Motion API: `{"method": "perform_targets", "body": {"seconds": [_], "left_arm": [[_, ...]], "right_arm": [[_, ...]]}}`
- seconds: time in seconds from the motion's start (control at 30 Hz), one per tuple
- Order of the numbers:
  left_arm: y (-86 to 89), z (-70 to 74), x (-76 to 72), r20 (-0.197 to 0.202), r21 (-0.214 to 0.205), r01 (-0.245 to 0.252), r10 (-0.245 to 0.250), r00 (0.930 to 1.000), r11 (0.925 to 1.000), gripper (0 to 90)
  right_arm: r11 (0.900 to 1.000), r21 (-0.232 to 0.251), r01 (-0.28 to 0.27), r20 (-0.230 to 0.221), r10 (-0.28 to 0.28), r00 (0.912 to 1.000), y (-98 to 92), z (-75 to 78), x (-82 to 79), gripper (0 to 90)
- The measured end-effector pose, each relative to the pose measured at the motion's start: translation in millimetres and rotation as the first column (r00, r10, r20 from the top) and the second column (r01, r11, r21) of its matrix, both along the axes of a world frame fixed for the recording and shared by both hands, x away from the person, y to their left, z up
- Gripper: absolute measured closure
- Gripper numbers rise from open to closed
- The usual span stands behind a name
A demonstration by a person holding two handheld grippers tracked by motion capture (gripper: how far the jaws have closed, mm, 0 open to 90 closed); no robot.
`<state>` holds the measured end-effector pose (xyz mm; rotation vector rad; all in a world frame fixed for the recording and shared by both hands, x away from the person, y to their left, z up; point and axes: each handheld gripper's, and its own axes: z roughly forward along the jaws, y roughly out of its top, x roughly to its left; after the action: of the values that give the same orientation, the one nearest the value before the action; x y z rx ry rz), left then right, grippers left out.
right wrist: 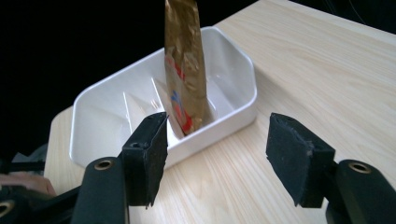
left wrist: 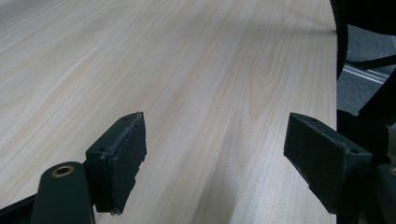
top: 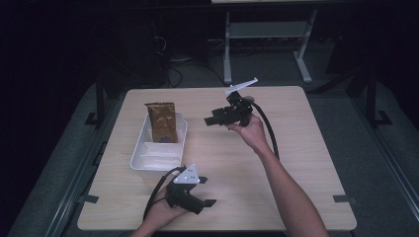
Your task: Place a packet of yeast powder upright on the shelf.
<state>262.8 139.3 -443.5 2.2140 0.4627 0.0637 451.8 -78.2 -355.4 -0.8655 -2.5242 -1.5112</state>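
the right gripper (top: 213, 120) hangs above the middle of the table (top: 296, 148) with its jaws apart and nothing between them, aimed leftward at the white tray (top: 140, 148). in the right gripper view the two black pads (right wrist: 150, 154) frame the gold pouch (right wrist: 184, 70), well short of touching it. the left gripper (top: 205, 191) sits low near the front edge of the table, jaws also spread wide and empty, looking out over bare wood in the left gripper view (left wrist: 215, 154).

the gold pouch (top: 163, 121) stands in the far end of the tray, its bottom tucked into the rear compartment and its top rising clear of the rim. its long axis runs close to upright, leaning a little; the sealed top points up and the base sits against the tray floor. its broad printed face is turned toward the near side of the table in the high view, while the right gripper meets it nearly edge-on.

it looks like crinkled foil film: probably light, soft-walled, slick, and apt to buckle or slide if pinched hard on a bulging part. the best hold is likely the upper portion above the rim, pads closing on the two flat faces, where the tray wall does not get in the way. a grip on the narrow edges would likely slip.
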Motion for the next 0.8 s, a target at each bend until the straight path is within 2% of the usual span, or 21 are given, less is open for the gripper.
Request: {"method": "perform_targets", "body": {"seconds": [0.07, 0.13, 0.2, 0.3, 0.37, 0.43, 0.53, 0.63, 0.73, 0.8], "left_arm": [[-0.4, -0.1, -0.4, 0.000, 0.001, 0.002, -0.002, 1.0000, 1.0000, 20.6], [-0.9, -0.1, -0.3, 0.004, 0.003, 0.006, -0.006, 1.0000, 1.0000, 20.6], [-0.7, 0.1, -0.1, 0.001, 0.003, 0.003, -0.003, 1.0000, 1.0000, 20.4], [-0.3, 0.3, -0.4, 0.004, -0.003, -0.003, 0.003, 1.0000, 1.0000, 20.4], [0.2, 1.1, -0.7, 0.015, -0.005, -0.002, 0.002, 0.9999, 1.0000, 20.5], [0.3, 1.4, -0.9, 0.016, -0.008, -0.003, 0.003, 0.9999, 1.0000, 20.5], [-0.6, 1.0, -0.8, 0.012, -0.004, 0.000, 0.000, 0.9999, 1.0000, 20.5], [-0.8, 0.9, -1.1, 0.014, -0.004, 0.001, -0.001, 0.9999, 1.0000, 20.6], [-0.1, 0.8, -0.4, 0.011, -0.006, -0.004, 0.004, 0.9999, 1.0000, 20.5], [0.2, 0.8, -1.1, 0.018, -0.002, -0.009, 0.009, 0.9998, 1.0000, 20.5]], "right_arm": [[1.0000, -0.004, 0.004, 0.014, -0.004, 0.9999, -5.4, -0.2, -3.1, 37.4], [0.9998, 0.013, 0.012, 0.003, -0.012, 0.9999, -12.6, -0.3, -4.6, 36.9], [0.9996, 0.018, 0.024, 0.016, -0.024, 0.9996, -20.0, 0.7, -7.2, 36.9], [0.9992, 0.020, 0.036, 0.012, -0.036, 0.9993, -31.8, 2.9, -9.8, 36.7], [0.9984, 0.040, 0.040, 0.008, -0.040, 0.9992, -40.2, 4.7, -11.0, 38.6], [0.9963, 0.062, 0.059, 0.023, -0.061, 0.9979, -47.9, 5.6, -13.9, 38.4], [0.9947, 0.073, 0.072, 0.015, -0.073, 0.9972, -57.5, 4.3, -17.0, 38.2], [0.9950, 0.055, 0.083, 0.007, -0.083, 0.9965, -65.4, -0.3, -20.0, 36.6], [0.9930, 0.069, 0.096, 0.005, -0.097, 0.9953, -76.1, -5.4, -24.3, 36.7], [0.9941, 0.057, 0.092, -0.005, -0.092, 0.9957, -81.4, -8.5, -26.3, 36.3]]}}
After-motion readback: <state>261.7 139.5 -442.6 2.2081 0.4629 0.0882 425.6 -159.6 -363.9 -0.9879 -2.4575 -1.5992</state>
